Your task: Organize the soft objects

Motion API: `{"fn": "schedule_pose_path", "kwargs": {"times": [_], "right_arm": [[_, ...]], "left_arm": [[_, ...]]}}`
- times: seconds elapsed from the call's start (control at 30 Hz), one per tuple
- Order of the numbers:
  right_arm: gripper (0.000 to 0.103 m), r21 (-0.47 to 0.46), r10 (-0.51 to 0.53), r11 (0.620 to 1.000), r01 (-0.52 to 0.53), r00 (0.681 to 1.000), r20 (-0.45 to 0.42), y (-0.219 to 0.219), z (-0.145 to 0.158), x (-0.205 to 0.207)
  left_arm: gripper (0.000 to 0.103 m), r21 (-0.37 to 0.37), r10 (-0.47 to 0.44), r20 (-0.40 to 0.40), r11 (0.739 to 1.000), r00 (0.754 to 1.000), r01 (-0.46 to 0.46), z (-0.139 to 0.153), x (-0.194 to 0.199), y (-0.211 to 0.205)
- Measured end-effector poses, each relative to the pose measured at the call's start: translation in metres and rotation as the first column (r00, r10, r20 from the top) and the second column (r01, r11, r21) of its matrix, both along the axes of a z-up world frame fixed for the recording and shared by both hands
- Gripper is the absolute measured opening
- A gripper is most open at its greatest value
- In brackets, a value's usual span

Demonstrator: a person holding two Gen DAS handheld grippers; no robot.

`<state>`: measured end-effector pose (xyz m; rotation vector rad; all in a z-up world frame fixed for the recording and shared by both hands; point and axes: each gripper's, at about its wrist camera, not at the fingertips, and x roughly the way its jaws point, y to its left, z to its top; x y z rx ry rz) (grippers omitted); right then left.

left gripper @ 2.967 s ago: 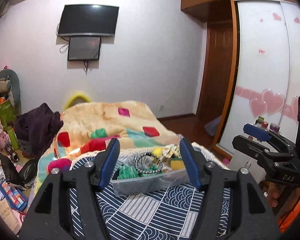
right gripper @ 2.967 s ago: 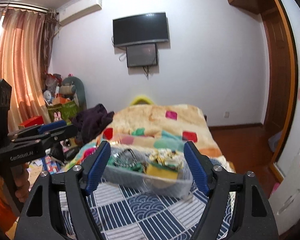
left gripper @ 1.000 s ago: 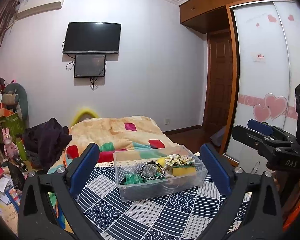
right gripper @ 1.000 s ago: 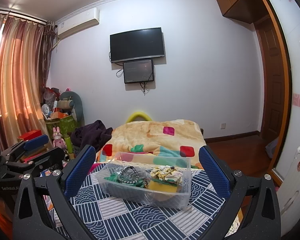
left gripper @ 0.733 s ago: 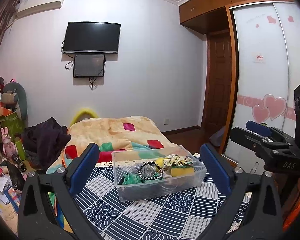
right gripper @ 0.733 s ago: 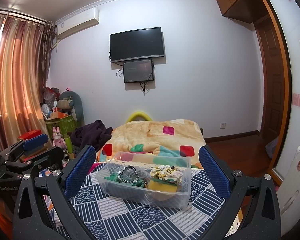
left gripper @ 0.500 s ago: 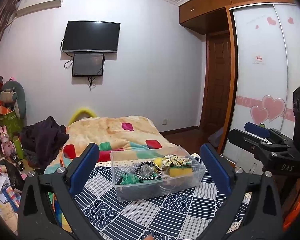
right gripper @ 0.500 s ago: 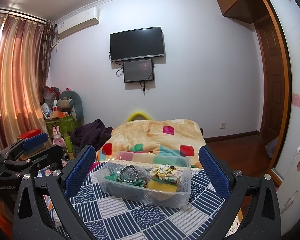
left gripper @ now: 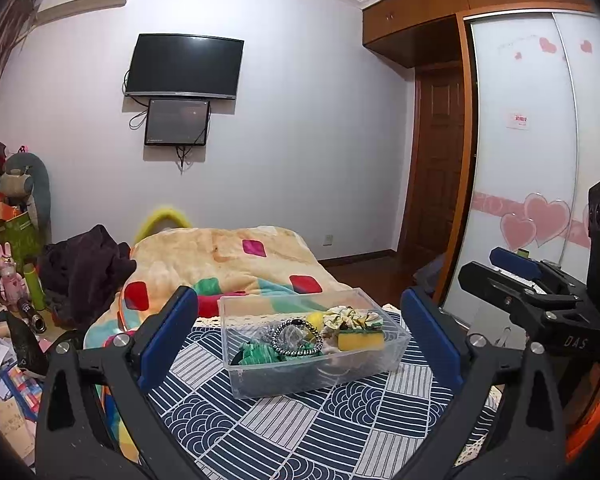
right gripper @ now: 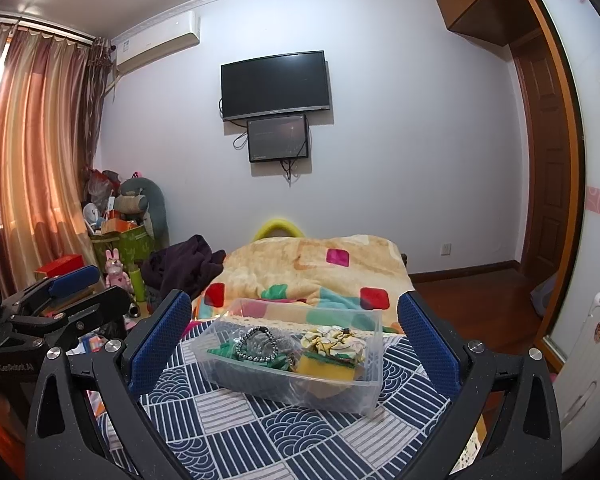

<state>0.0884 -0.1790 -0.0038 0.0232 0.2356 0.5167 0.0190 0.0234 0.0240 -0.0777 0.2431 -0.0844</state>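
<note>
A clear plastic bin (left gripper: 312,376) stands on a blue patterned cloth (left gripper: 300,432). Inside lie a yellow sponge (left gripper: 360,340), a floral scrunchie (left gripper: 350,317), a beaded ring (left gripper: 297,335) and green fabric (left gripper: 258,354). My left gripper (left gripper: 300,340) is open and empty, held back from the bin. My right gripper (right gripper: 294,340) is open and empty, the bin (right gripper: 296,384) lying between its jaws farther ahead. The same sponge (right gripper: 326,364) and scrunchie (right gripper: 334,342) show there. Each gripper shows in the other's view: the right one (left gripper: 540,300), the left one (right gripper: 56,304).
A bed with an orange patchwork blanket (left gripper: 228,256) lies behind the cloth. Dark clothes (left gripper: 84,268) and clutter with a pink rabbit toy (left gripper: 8,272) are at left. A wardrobe with heart stickers (left gripper: 540,216) and a wooden door (left gripper: 436,184) are at right. A white suitcase (right gripper: 592,364) stands at right.
Both grippers opened wide and pulled back from the bin since three seconds ago. Over the last second the views barely shift.
</note>
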Motion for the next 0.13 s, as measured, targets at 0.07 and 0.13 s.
{"fn": "schedule_pose_path", "kwargs": {"times": [0.07, 0.13], "right_arm": [[0.103, 0.000, 0.000, 1.000, 0.000, 1.000, 0.000, 0.0000, -0.0003, -0.0003], [0.103, 0.000, 0.000, 1.000, 0.000, 1.000, -0.001, 0.0001, -0.0004, -0.0003]], "left_arm": [[0.102, -0.001, -0.001, -0.001, 1.000, 1.000, 0.001, -0.0002, -0.0001, 0.0002], [0.102, -0.001, -0.002, -0.005, 1.000, 1.000, 0.002, -0.0002, 0.0013, 0.0003]]}}
